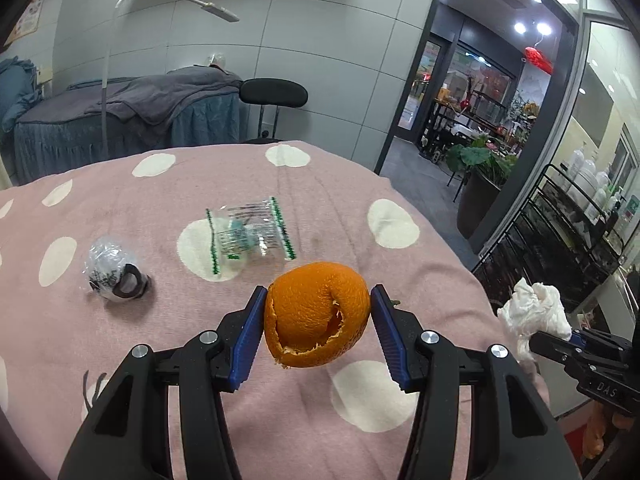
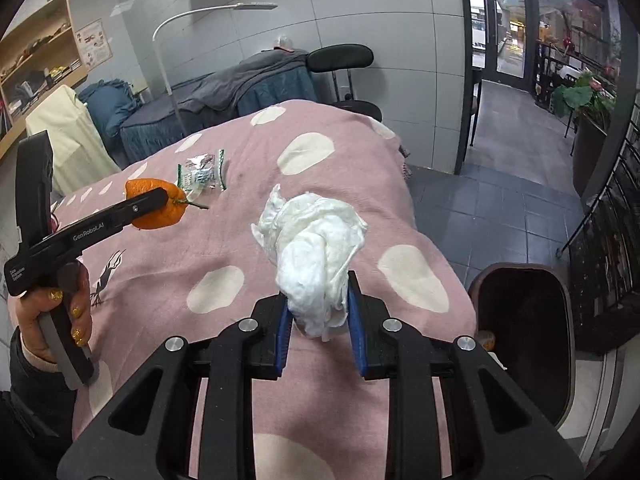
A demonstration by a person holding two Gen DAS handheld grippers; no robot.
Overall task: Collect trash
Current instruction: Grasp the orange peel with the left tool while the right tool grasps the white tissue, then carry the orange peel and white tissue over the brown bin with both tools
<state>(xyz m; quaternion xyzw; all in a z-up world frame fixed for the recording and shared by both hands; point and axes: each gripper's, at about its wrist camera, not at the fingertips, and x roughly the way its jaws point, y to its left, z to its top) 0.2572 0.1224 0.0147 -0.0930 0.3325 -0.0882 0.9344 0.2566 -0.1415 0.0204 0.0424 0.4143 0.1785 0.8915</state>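
Observation:
My left gripper (image 1: 318,316) is shut on an orange peel (image 1: 316,314) and holds it above the pink dotted blanket (image 1: 120,340); the peel also shows in the right wrist view (image 2: 160,204). My right gripper (image 2: 316,312) is shut on a crumpled white tissue (image 2: 312,252), seen at the right in the left wrist view (image 1: 532,316). A clear wrapper with green edges (image 1: 248,236) and a crumpled clear plastic piece with a dark ring (image 1: 114,274) lie on the blanket beyond the peel.
A dark bin with a brown rim (image 2: 520,336) stands on the floor right of the bed. Tiled floor, a black rack (image 1: 580,220) and potted plants (image 1: 484,160) lie to the right. A massage bed (image 1: 120,120), lamp and black chair (image 1: 274,94) stand behind.

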